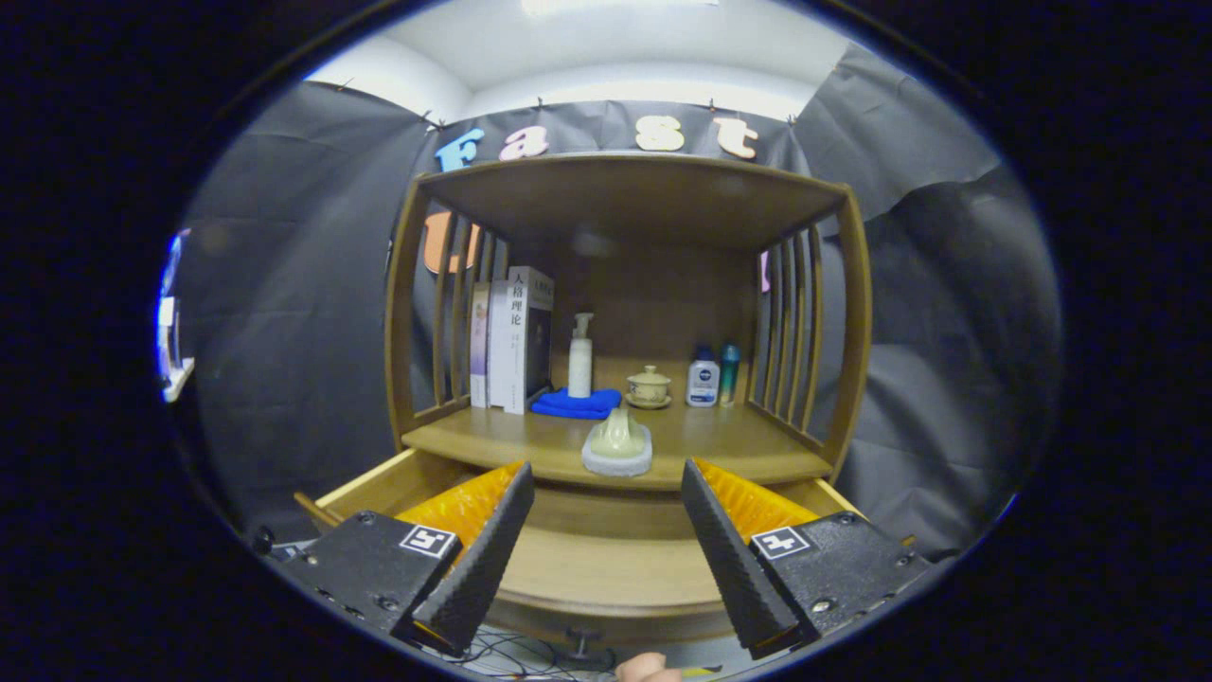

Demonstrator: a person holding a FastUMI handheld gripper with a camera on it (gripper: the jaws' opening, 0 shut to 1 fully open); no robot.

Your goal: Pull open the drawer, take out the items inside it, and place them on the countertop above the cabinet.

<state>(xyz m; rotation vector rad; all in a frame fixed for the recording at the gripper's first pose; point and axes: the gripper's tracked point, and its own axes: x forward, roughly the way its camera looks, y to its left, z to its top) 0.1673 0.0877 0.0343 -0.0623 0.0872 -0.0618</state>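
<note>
The drawer [606, 559] stands pulled open in the lower middle of the frame, between the fingers of the gripper [606, 559], whose jaws are spread wide and hold nothing. On the countertop [739, 445] above sits a pale ceramic piece on a pad [617, 445], probably fragile; I would grasp its sides. Books [511, 341], a pump bottle [580, 358], a lidded cup [650, 386] and two bottles [712, 376] crowd the back.

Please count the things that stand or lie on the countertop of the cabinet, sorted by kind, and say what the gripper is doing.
Books: 3
Bottles: 3, a pump bottle, a white bottle, a teal bottle
Blue cloth: 1
Lidded cup: 1
Brush on a grey pad: 1
Total: 9
The gripper is open over the open drawer.
</note>
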